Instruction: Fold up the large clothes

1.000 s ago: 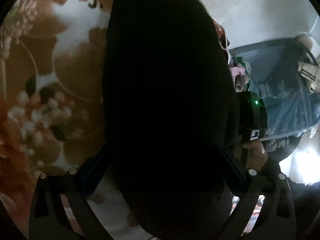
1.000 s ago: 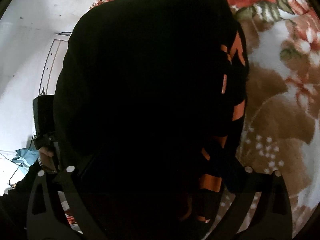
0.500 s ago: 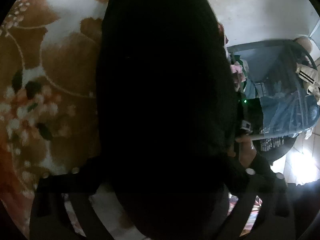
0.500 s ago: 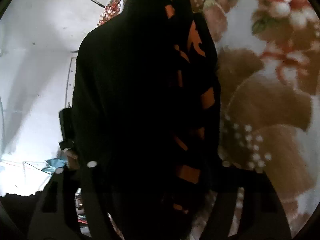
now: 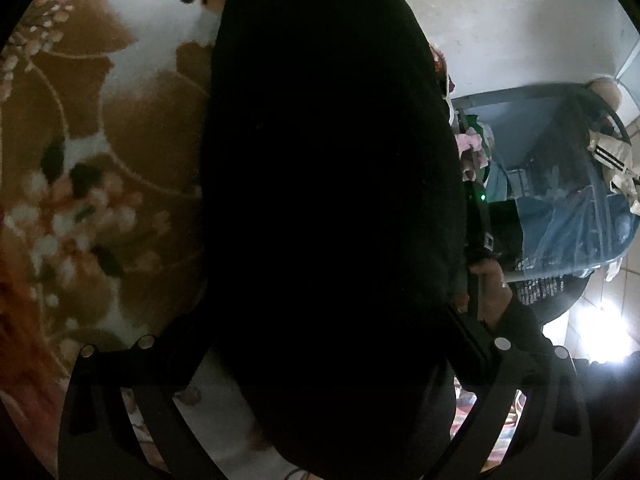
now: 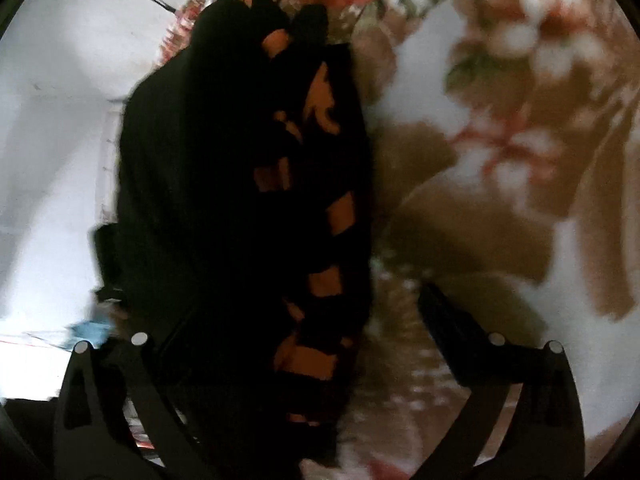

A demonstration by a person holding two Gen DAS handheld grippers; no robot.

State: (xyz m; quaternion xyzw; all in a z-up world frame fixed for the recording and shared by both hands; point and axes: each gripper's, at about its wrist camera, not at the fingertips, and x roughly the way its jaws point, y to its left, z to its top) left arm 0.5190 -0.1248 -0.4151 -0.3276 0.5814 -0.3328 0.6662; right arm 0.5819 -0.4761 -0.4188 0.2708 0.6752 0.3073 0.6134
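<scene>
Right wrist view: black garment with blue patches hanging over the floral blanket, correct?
Not quite: the patches are orange, not blue. The right wrist view shows the black garment with orange patches hanging over the floral blanket.

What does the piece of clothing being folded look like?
Over the brown flowery blanket hangs a big dark bundle: the black garment, between the right gripper's fingers. Bright orange patches run down its right edge; nothing else nearby has them.

black garment (image 5: 328,200): blocks left view centre | left gripper (image 5: 320,344) fingertips: hidden | floral blanket (image 6: 500,152): motion-blurred
</scene>
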